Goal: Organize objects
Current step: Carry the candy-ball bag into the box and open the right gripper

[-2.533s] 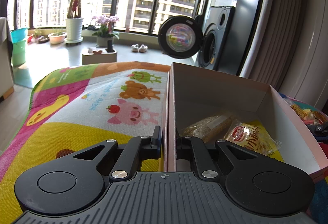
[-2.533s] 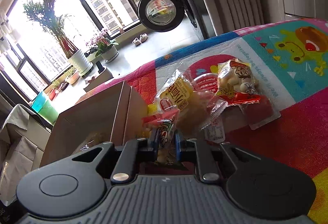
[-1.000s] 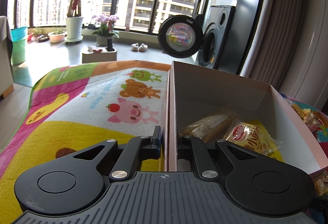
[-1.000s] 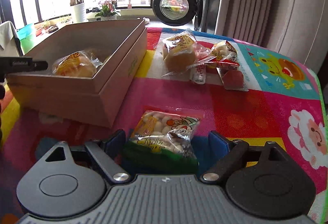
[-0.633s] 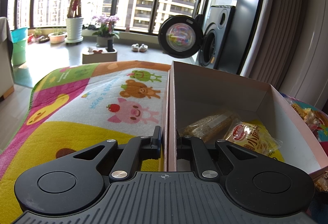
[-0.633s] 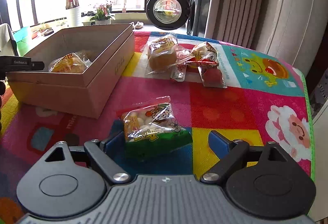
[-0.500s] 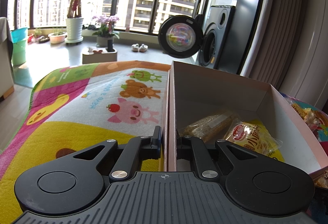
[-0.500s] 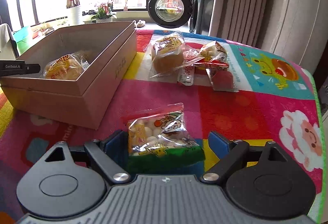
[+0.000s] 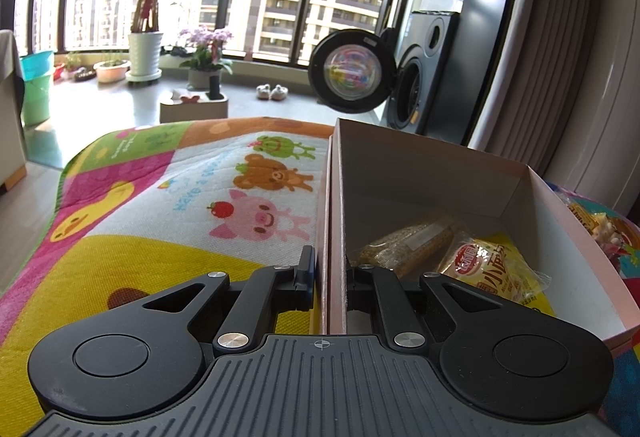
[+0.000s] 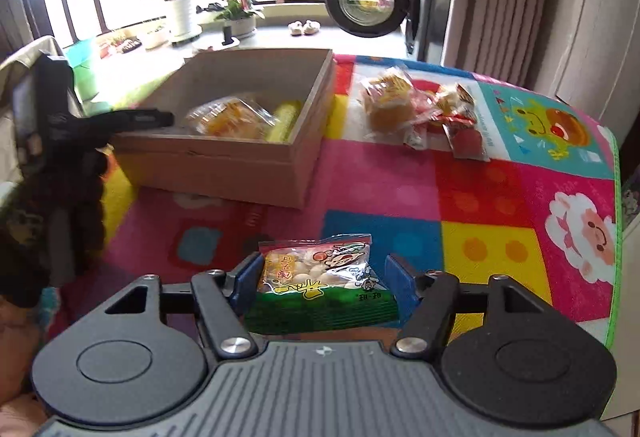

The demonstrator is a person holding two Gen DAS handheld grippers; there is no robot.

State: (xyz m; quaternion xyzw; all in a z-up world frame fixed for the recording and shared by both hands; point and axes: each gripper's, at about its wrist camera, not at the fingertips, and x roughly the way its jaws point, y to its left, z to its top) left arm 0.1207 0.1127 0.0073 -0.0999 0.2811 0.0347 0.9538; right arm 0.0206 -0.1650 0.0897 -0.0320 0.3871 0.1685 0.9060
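An open cardboard box (image 9: 560, 237) sits on a colourful cartoon mat. My left gripper (image 9: 329, 275) is shut on its near left wall, one finger outside and one inside. In the box lie a brown bar packet (image 9: 404, 247) and a yellow bun packet (image 9: 494, 275). In the right wrist view my right gripper (image 10: 322, 279) is shut on a green and orange snack packet (image 10: 320, 285), held above the mat in front of the box (image 10: 224, 161). The left gripper (image 10: 160, 117) shows at the box's left edge.
A few loose snack packets (image 10: 420, 109) lie on the mat (image 10: 500, 197) right of the box. The mat's green right edge (image 10: 614, 277) marks the table end. A person's dark sleeve (image 10: 48, 205) is at the left. A washing machine (image 10: 368, 5) and potted plants stand behind.
My right gripper's fingers have closed onto the snack packet and lifted it off the mat, with the view now higher and further back. The left gripper has not moved.
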